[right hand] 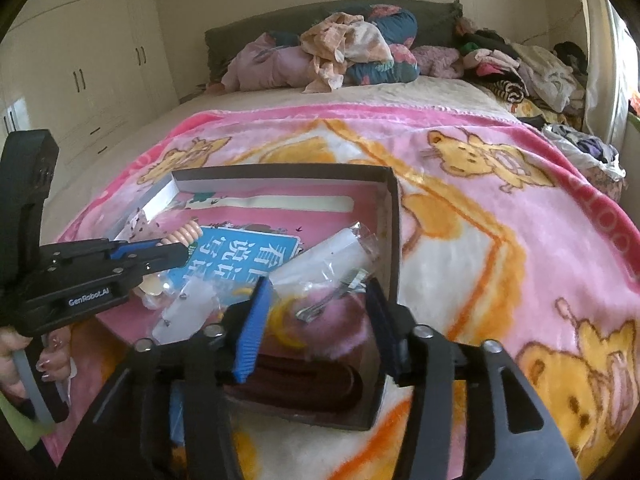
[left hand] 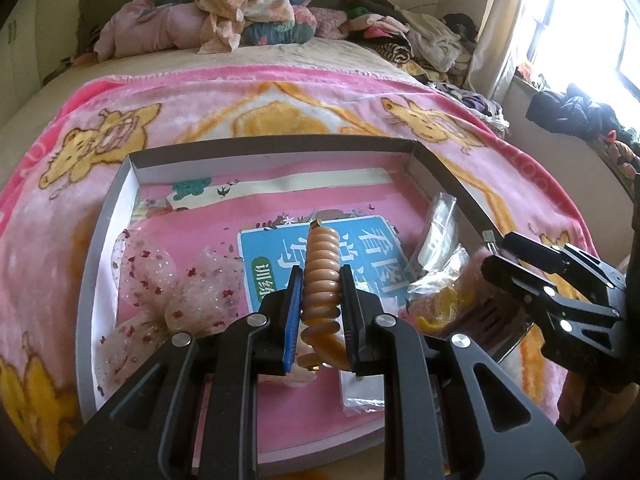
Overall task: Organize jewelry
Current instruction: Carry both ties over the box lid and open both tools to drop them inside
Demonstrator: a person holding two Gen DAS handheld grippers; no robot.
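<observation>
Beaded bracelet (left hand: 321, 276) clamped in left claw (left hand: 320, 280)

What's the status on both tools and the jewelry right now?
Left tool shut on coiled orange bracelet, held above the box. Right tool open over clear packets; nothing gripped. No obstruction seen.

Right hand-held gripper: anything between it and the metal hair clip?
Nothing visible. The metal hair clip lies exposed atop crumpled clear bags in the box, just ahead of the open right hand-held gripper.
</observation>
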